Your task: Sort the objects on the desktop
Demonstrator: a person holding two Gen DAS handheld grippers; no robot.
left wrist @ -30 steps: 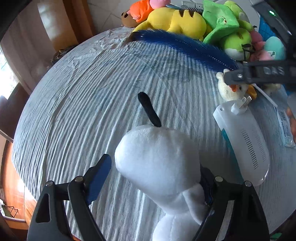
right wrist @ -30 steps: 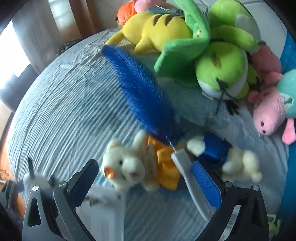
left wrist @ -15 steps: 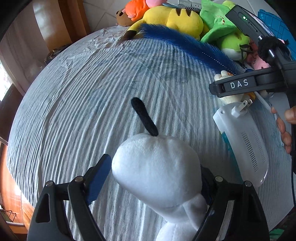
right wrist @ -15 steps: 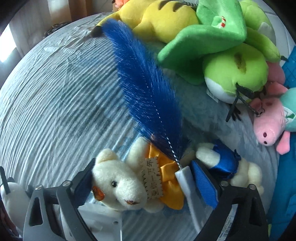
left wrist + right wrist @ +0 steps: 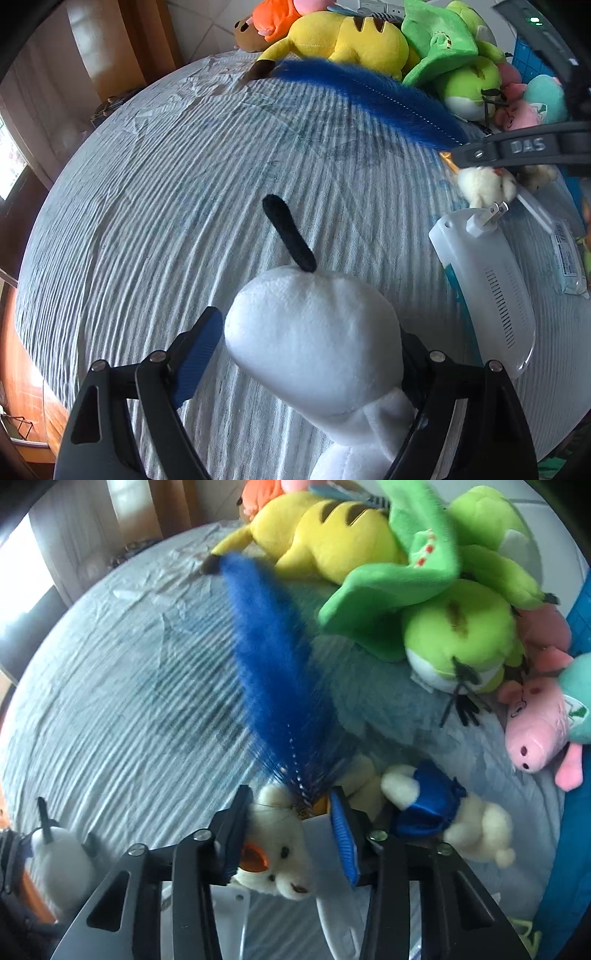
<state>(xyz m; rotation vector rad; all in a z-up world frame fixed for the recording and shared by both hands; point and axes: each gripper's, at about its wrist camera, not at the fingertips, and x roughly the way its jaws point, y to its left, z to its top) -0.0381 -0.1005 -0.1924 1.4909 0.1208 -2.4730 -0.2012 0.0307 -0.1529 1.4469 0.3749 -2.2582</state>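
In the left wrist view my left gripper (image 5: 310,332) is shut on a white plush (image 5: 314,339) with a black ear (image 5: 288,236), held above the striped cloth. In the right wrist view my right gripper (image 5: 290,808) is closing. A cream bear (image 5: 277,849) in an orange dress is squeezed between its jaws. The white handle (image 5: 317,821) of a blue feather duster (image 5: 273,672) lies against the right pad. The duster's plume reaches toward the plush pile. The left wrist view shows the same bear (image 5: 484,184) under the right gripper's body.
A yellow plush (image 5: 354,40), green plushes (image 5: 461,646) and a pink pig (image 5: 535,731) are piled at the back. A second bear in blue (image 5: 432,808) lies right of my right gripper. A white vented device (image 5: 487,291) and a packet (image 5: 569,258) lie at the right. The cloth-covered table (image 5: 147,184) curves away at the left.
The right gripper's jaws have closed from wide open onto the cream bear and the duster's handle, and it moved forward over them. The left gripper and its white plush stayed put.
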